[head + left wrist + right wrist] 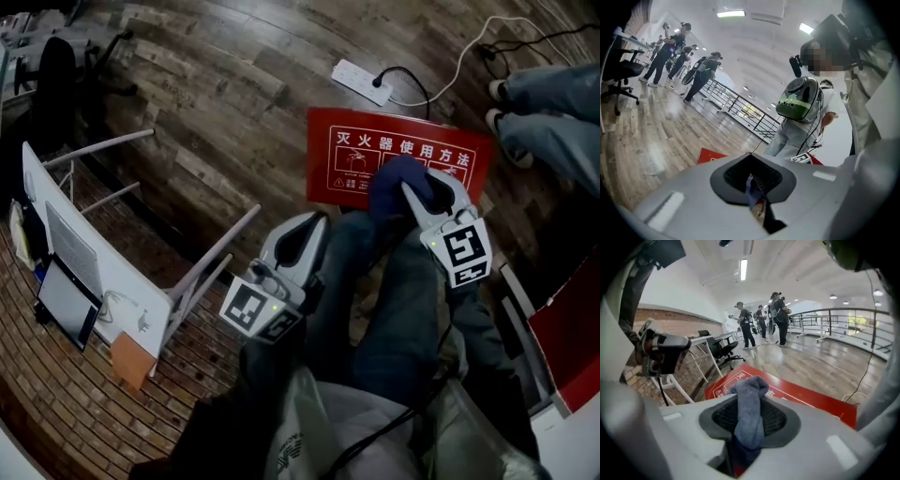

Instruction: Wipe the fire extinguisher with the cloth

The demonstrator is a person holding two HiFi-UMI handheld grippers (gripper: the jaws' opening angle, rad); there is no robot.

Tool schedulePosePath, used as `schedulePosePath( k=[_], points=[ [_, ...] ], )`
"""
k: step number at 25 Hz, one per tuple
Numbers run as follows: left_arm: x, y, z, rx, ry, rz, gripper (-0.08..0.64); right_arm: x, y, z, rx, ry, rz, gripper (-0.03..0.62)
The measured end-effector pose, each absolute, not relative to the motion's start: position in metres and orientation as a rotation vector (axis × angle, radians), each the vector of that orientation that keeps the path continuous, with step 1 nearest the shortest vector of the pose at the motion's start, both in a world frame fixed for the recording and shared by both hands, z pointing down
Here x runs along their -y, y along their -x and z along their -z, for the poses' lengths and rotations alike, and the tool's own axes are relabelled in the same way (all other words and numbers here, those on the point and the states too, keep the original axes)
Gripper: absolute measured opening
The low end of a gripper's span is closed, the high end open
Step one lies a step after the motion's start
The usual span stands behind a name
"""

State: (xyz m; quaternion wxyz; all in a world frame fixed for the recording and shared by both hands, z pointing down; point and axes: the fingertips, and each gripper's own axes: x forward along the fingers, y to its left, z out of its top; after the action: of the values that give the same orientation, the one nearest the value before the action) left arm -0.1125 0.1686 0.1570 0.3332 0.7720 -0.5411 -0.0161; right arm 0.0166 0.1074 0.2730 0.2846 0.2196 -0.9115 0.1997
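Your right gripper (422,192) held the blue cloth (394,183) bunched in its jaws. The red fire extinguisher box (375,155) lay on the floor (234,84) at twelve o'clock beyond it. Your left gripper (305,234) had its jaws nearly together. You likely needed a broader, flatter fold before wiping.

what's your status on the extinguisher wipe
Right gripper shut on cloth; left gripper pinching a corner. Extinguisher not in view, only red box. Nothing blocking.
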Motion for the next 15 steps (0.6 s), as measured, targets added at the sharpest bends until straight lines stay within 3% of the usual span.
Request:
schedulePosePath(
  k=[6, 10, 12, 14, 15],
  points=[
    [-0.162, 0.114, -0.116, 1.453, -2.015, 0.126, 0.005, -0.110, -0.024, -0.260, 2.393, -0.587, -0.702, 0.219],
    [-0.162, 0.118, -0.087, 1.476, -2.019, 0.146, 0.005, -0.109, -0.042, -0.229, 2.393, -0.694, -0.674, 0.224],
    [-0.162, 0.122, -0.070, 1.477, -2.024, 0.158, 0.005, -0.112, -0.047, -0.191, 2.479, -0.713, -0.739, 0.205],
    [-0.165, 0.122, -0.050, 1.465, -2.040, 0.166, 0.005, -0.118, -0.056, -0.139, 2.587, -0.769, -0.766, 0.080],
    [-0.168, 0.121, -0.040, 1.455, -2.049, 0.166, 0.005, -0.122, -0.062, -0.111, 2.626, -0.806, -0.752, 0.071]
  ],
)
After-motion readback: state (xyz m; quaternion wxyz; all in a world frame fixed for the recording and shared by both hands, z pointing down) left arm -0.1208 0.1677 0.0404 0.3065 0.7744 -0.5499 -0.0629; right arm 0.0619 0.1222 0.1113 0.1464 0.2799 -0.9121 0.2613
